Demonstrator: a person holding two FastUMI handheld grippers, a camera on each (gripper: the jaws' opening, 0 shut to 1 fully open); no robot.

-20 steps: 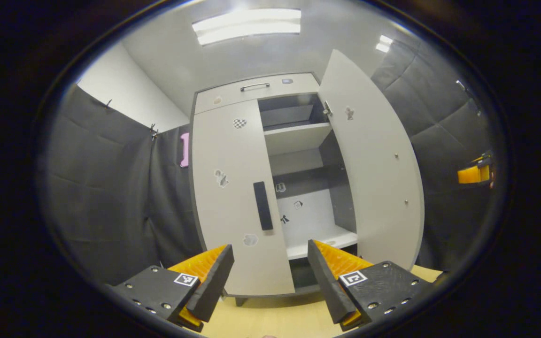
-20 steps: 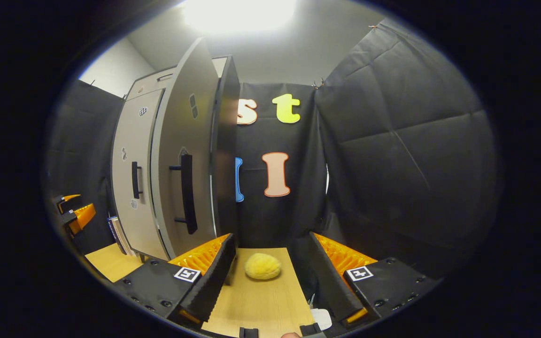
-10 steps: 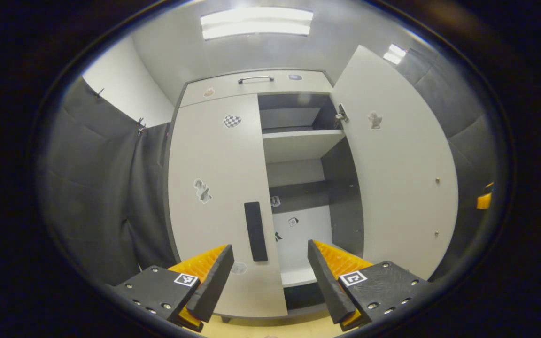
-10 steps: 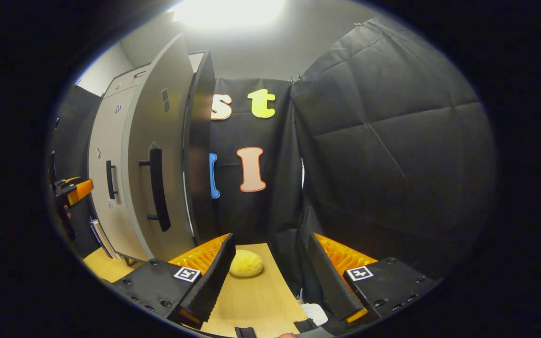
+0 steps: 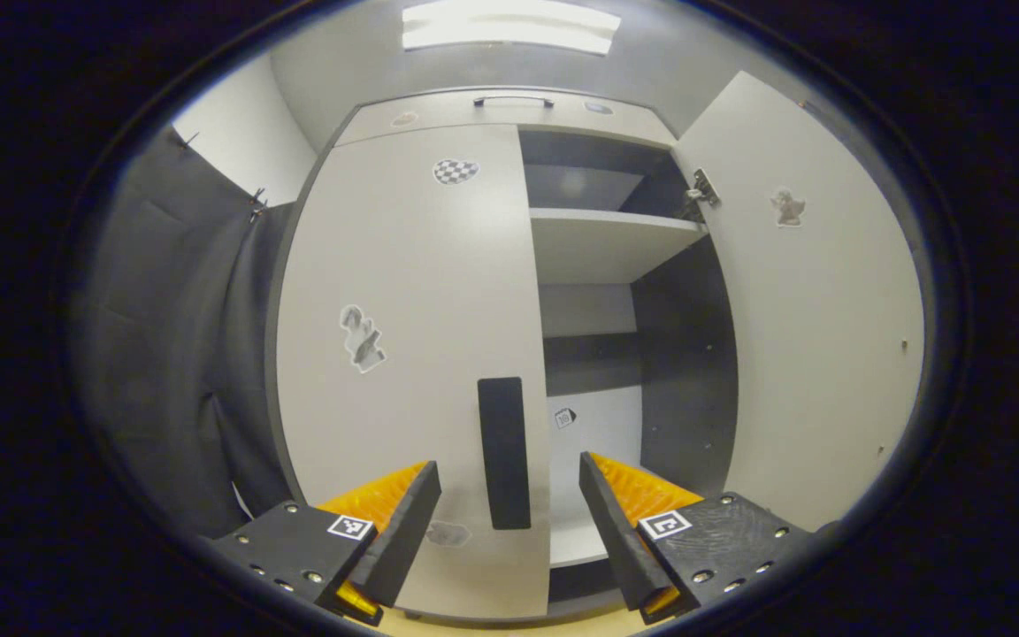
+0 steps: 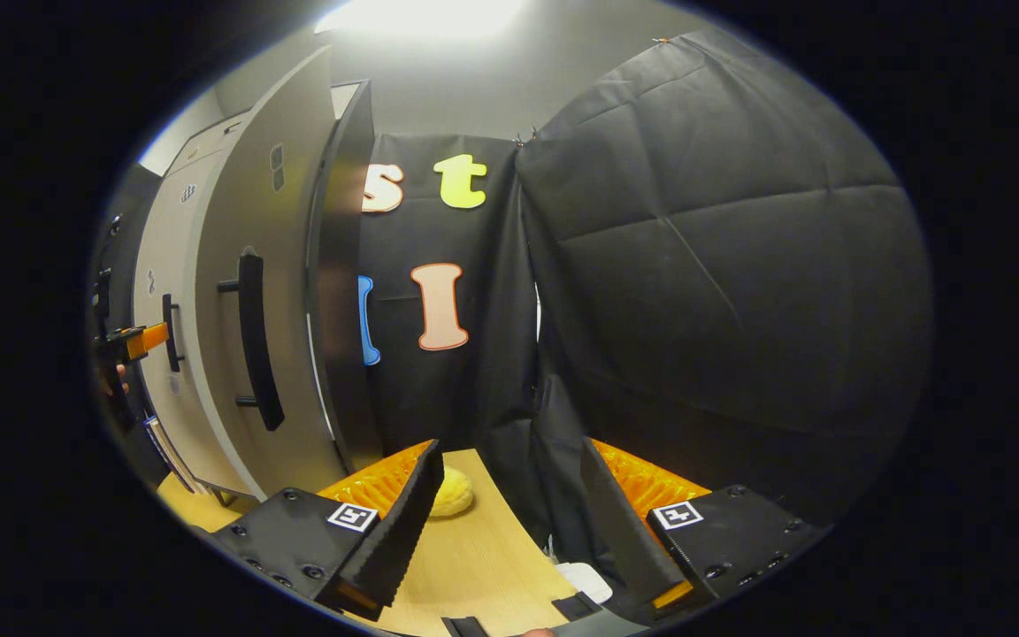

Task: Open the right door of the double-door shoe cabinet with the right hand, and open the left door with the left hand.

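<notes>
The shoe cabinet [image 5: 403,292] stands on the worktop [image 6: 483,566], its right door [image 5: 815,336] swung open and its left door [image 5: 412,354] closed. The left claw [image 5: 509,531], fingers apart, faces the left door's handle [image 5: 504,451]. The right claw [image 6: 509,531] is spread and empty near a yellow sponge [image 6: 455,495].

We count two cabinet doors: the left door [image 5: 403,354] at 9 o'clock, the right door [image 5: 815,318] at 3. Two black door handles [image 6: 250,341], one top drawer [image 5: 509,111], one yellow sponge [image 6: 455,493].
</notes>
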